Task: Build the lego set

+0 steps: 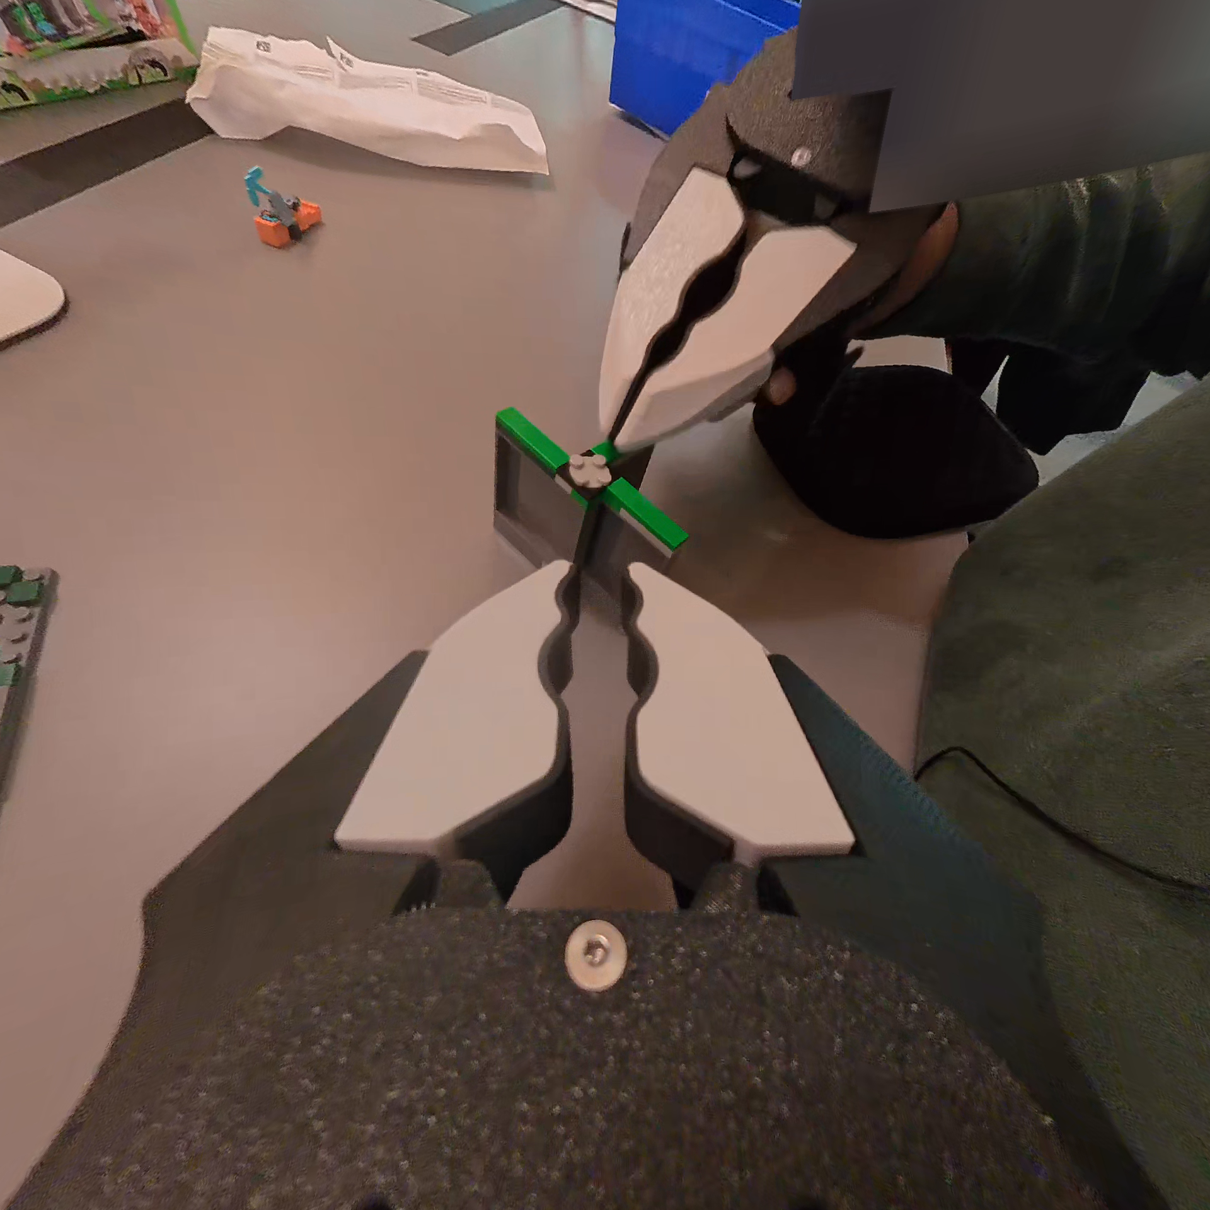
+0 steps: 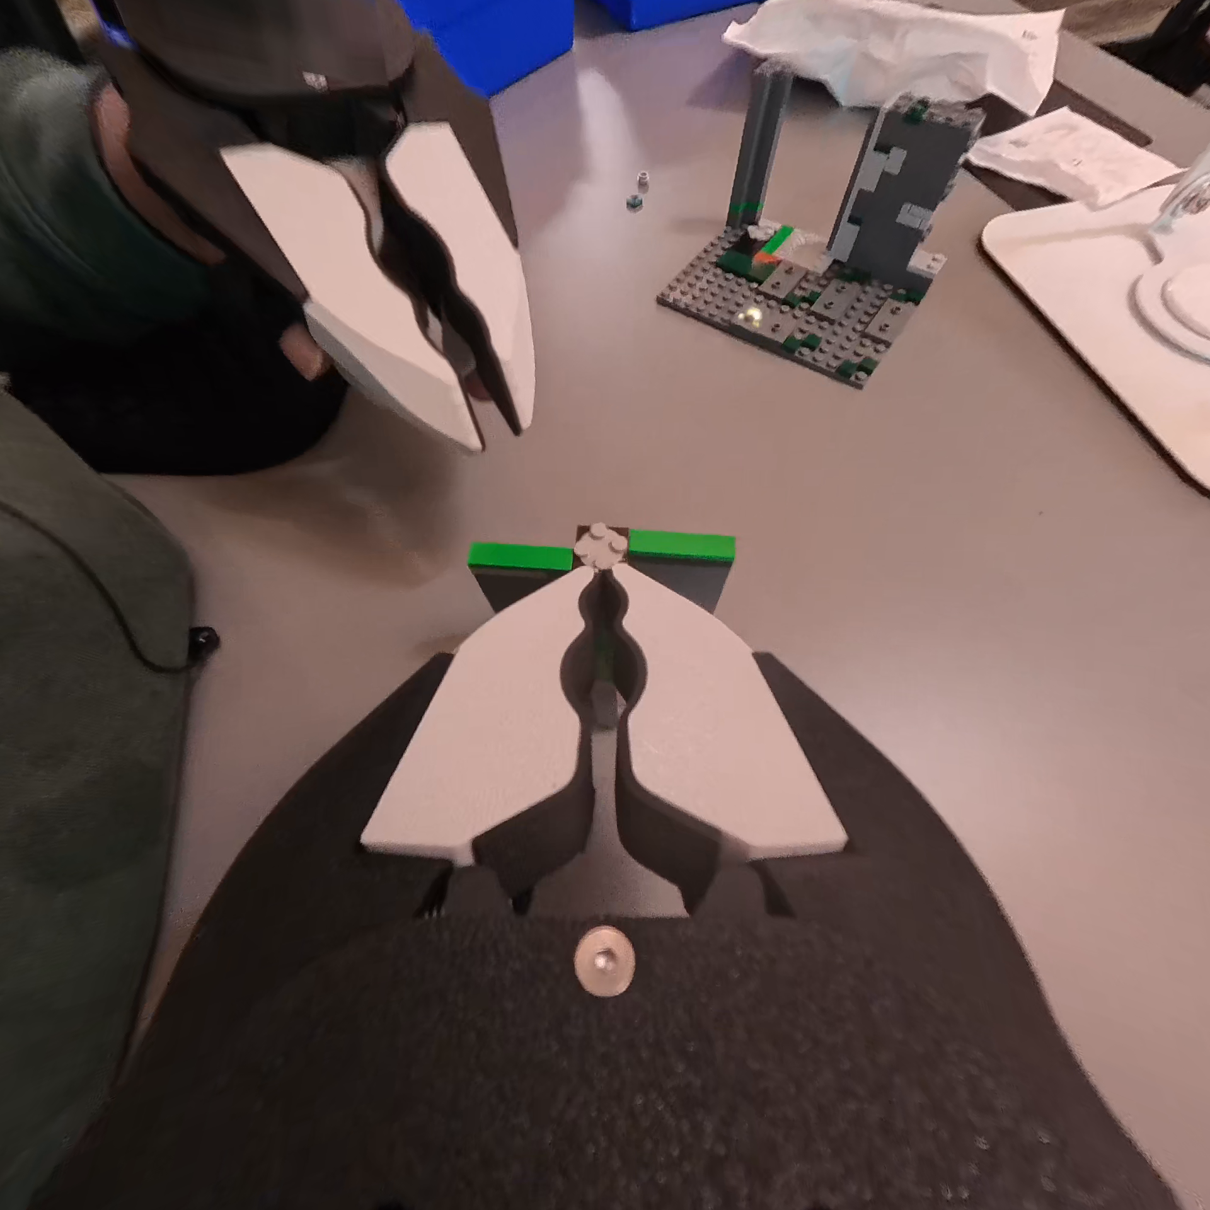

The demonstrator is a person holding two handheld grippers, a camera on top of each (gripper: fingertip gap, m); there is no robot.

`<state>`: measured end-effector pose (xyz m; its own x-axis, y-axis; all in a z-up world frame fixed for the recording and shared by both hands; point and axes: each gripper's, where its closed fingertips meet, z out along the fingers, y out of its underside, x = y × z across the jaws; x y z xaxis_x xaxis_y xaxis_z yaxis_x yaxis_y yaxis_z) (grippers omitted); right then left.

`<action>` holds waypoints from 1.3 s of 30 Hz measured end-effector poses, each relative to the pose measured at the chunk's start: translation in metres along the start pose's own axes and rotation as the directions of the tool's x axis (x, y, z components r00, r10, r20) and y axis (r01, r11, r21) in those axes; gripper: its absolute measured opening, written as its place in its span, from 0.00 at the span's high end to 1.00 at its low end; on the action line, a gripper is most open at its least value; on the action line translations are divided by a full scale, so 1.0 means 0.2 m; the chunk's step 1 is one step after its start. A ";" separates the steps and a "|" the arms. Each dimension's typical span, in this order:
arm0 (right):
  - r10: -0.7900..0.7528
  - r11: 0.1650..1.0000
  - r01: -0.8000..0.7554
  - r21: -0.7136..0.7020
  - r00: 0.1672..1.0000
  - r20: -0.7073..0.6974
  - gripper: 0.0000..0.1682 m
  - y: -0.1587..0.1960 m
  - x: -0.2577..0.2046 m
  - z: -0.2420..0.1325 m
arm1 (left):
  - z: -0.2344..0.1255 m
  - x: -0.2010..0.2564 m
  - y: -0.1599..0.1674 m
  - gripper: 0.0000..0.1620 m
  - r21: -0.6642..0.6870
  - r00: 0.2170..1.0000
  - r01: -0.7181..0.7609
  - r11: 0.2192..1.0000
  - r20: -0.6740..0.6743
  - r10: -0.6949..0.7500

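Grey panel assembly (image 2: 694, 579) with green tiles (image 1: 533, 437) and a round grey plate (image 2: 601, 545) stands upright on the surface (image 1: 294, 458). Right gripper (image 2: 602, 572): fingers closed tip to tip, touching the assembly's top beside the plate. Left gripper (image 1: 599, 579): fingers narrowly parted, empty, near the panel.

Small dark grey lego panel (image 1: 556, 504) standing upright just beyond the left gripper (image 1: 599, 576) fingertips, topped by green tiles (image 2: 681, 547) flanking a round grey studded plate (image 2: 599, 545) touched by the right gripper (image 2: 601, 571).
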<state>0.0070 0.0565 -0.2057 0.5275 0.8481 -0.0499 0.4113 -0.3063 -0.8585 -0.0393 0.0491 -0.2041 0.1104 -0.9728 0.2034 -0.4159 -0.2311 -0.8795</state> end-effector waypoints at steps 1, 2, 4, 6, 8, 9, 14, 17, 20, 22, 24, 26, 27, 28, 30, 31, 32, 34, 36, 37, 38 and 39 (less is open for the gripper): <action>0.027 0.997 -0.029 0.069 0.999 0.024 1.00 -0.05 -0.01 -0.03 | 0.00 0.00 0.00 0.93 0.006 1.000 0.006 1.000 0.000 -0.006; 0.061 0.989 -0.067 0.136 0.997 0.043 1.00 -0.10 0.00 -0.07 | 0.00 0.00 0.01 0.93 0.012 1.000 0.012 1.000 -0.003 -0.012; 0.113 0.972 -0.118 0.203 0.993 0.035 1.00 -0.14 0.06 -0.15 | 0.00 0.00 0.01 0.93 0.017 1.000 0.019 1.000 -0.009 -0.019; 0.128 0.961 -0.120 0.247 0.992 -0.015 1.00 -0.13 0.12 -0.22 | 0.00 -0.01 0.01 0.92 0.027 1.000 0.022 0.999 -0.015 -0.022; 0.113 0.967 -0.101 0.236 0.993 -0.040 0.91 -0.07 0.13 -0.23 | 0.02 0.00 0.00 0.90 0.035 1.000 0.022 0.999 -0.018 -0.022; 0.101 0.974 -0.091 0.210 0.994 -0.039 0.87 -0.02 0.11 -0.23 | 0.02 0.00 0.00 0.89 0.040 1.000 0.021 0.999 -0.018 -0.020; -0.037 0.996 0.042 0.075 0.996 -0.078 0.83 0.15 0.03 -0.12 | 0.09 0.06 0.02 0.86 0.009 0.999 0.004 1.000 -0.039 -0.004; -0.125 0.992 0.127 0.011 0.987 -0.103 0.84 0.17 0.02 -0.05 | 0.14 0.09 0.05 0.81 -0.049 0.999 -0.027 0.998 -0.020 0.026; -0.159 0.987 0.157 -0.025 0.978 -0.137 0.91 0.17 0.04 -0.01 | 0.19 0.07 0.09 0.82 -0.113 0.996 -0.067 0.991 0.055 0.073; -0.170 0.985 0.168 -0.027 0.975 -0.141 0.93 0.17 0.03 0.00 | 0.20 0.06 0.10 0.87 -0.132 0.991 -0.089 0.987 0.088 0.101; -0.155 0.988 0.155 -0.010 0.980 -0.128 0.94 0.16 0.00 -0.01 | 0.18 0.02 0.10 0.89 -0.141 0.982 -0.115 0.983 0.134 0.134; -0.132 0.991 0.133 0.002 0.984 -0.118 0.92 0.16 -0.03 -0.02 | 0.16 -0.01 0.10 0.90 -0.149 0.979 -0.109 0.983 0.154 0.132; -0.128 0.991 0.130 0.011 0.986 -0.110 0.92 0.15 -0.05 -0.02 | 0.14 -0.04 0.09 0.91 -0.144 0.978 -0.097 0.985 0.168 0.121; -0.127 0.991 0.130 0.026 0.987 -0.098 0.91 0.15 -0.08 -0.01 | 0.13 -0.07 0.09 0.91 -0.146 0.975 -0.091 0.985 0.187 0.118; -0.133 0.989 0.138 0.054 0.988 -0.081 0.92 0.13 -0.12 -0.01 | 0.12 -0.11 0.09 0.92 -0.154 0.966 -0.098 0.983 0.224 0.131; -0.140 0.987 0.146 0.065 0.987 -0.077 0.92 0.12 -0.14 -0.01 | 0.11 -0.13 0.08 0.92 -0.157 0.963 -0.103 0.982 0.233 0.138; -0.150 0.984 0.156 0.082 0.986 -0.072 0.92 0.10 -0.15 -0.02 | 0.10 -0.14 0.08 0.92 -0.157 0.959 -0.106 0.982 0.245 0.143; -0.158 0.978 0.166 0.128 0.985 -0.073 0.91 0.07 -0.16 -0.05 | 0.07 -0.15 0.06 0.91 -0.142 0.954 -0.103 0.985 0.265 0.138; -0.144 0.972 0.154 0.176 0.987 -0.068 0.90 0.04 -0.17 -0.09 | 0.05 -0.14 0.04 0.92 -0.110 0.957 -0.091 0.990 0.264 0.117; -0.133 0.969 0.144 0.201 0.989 -0.066 0.89 0.02 -0.17 -0.11 | 0.04 -0.13 0.04 0.92 -0.100 0.959 -0.087 0.991 0.262 0.110; -0.121 0.965 0.131 0.226 0.991 -0.060 0.88 0.01 -0.17 -0.13 | 0.04 -0.12 0.04 0.92 -0.090 0.961 -0.086 0.992 0.254 0.106; -0.108 0.961 0.119 0.251 0.993 -0.058 0.87 0.00 -0.16 -0.15 | 0.03 -0.10 0.04 0.93 -0.076 0.964 -0.084 0.994 0.246 0.100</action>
<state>0.0117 0.0163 -0.1882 0.5224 0.8496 0.0724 0.2714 -0.0851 -0.9587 -0.0384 0.0679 -0.2177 0.2866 -0.9580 0.0028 -0.4909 -0.1494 -0.8583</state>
